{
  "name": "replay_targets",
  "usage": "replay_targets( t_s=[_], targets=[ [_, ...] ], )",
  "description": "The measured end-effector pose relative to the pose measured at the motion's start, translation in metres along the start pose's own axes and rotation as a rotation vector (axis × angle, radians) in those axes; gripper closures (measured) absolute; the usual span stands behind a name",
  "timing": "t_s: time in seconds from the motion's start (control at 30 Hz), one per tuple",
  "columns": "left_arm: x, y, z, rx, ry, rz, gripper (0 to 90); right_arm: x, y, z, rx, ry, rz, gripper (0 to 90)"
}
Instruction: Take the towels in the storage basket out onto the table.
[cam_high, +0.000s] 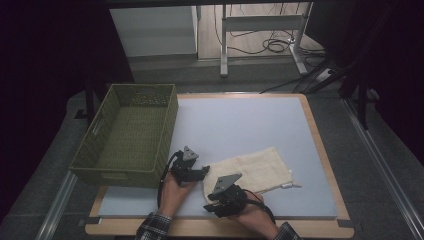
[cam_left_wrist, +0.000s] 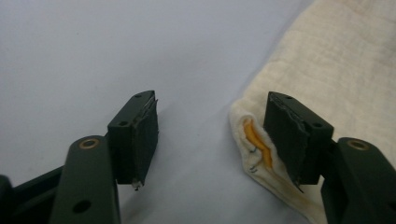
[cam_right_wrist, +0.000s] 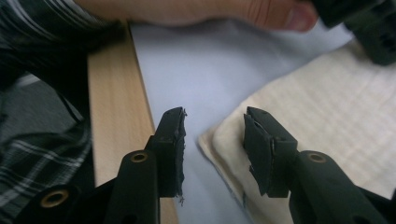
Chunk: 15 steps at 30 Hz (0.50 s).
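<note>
A folded cream cloth (cam_high: 255, 167) lies on the pale blue table top (cam_high: 250, 120), near the front. My left gripper (cam_high: 202, 171) sits at the cloth's left end. In the left gripper view it (cam_left_wrist: 212, 107) is open, one jaw over bare table, the other beside a cloth (cam_left_wrist: 336, 60) corner with an orange seam. My right gripper (cam_high: 216, 197) is low at the cloth's near-left corner. In the right gripper view it (cam_right_wrist: 215, 116) stands open, the cloth (cam_right_wrist: 327, 107) corner lying below the gap and under one jaw. Neither gripper's pads press on the fabric.
A green woven basket (cam_high: 120, 175) stands at the table's left side, right beside the left hand. The table's wooden front edge (cam_right_wrist: 114, 107) runs close to my right gripper, and the other hand (cam_right_wrist: 210, 11) with the left gripper (cam_right_wrist: 369, 28) is just beyond it.
</note>
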<state>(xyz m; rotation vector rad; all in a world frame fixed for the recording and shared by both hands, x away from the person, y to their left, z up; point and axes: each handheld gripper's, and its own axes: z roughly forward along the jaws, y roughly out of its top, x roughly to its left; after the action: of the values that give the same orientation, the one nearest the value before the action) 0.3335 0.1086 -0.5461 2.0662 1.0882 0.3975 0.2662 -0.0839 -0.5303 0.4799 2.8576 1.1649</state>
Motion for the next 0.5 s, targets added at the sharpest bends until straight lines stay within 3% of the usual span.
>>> replay_targets(
  t_s=[0.07, 0.13, 0.23, 0.37, 0.5],
  targets=[
    [-0.0002, 0.0000, 0.0000, 0.000, 0.003, 0.002, 34.9, 0.0003, -0.0014, 0.0003, -0.012, -0.011, 0.006, 63.7],
    [-0.0003, -0.0002, -0.0003, -0.003, 0.005, 0.000, 36.9, 0.0027, -0.0024, 0.0003, -0.013, -0.053, -0.014, 69.9],
    [0.0000, -0.0004, -0.0013, -0.004, -0.004, 0.000, 46.0, 0.0051, -0.0037, 0.0007, -0.016, -0.105, -0.039, 80.4],
    [0.0005, -0.0009, -0.0023, -0.011, -0.028, 0.007, 62.5, 0.0011, -0.0040, 0.0001, -0.021, -0.095, -0.009, 84.0],
    [-0.0001, -0.0009, -0.0024, -0.010, -0.090, 0.010, 83.1, -0.0016, -0.0047, -0.0006, -0.030, -0.074, 0.018, 84.4]
  ],
)
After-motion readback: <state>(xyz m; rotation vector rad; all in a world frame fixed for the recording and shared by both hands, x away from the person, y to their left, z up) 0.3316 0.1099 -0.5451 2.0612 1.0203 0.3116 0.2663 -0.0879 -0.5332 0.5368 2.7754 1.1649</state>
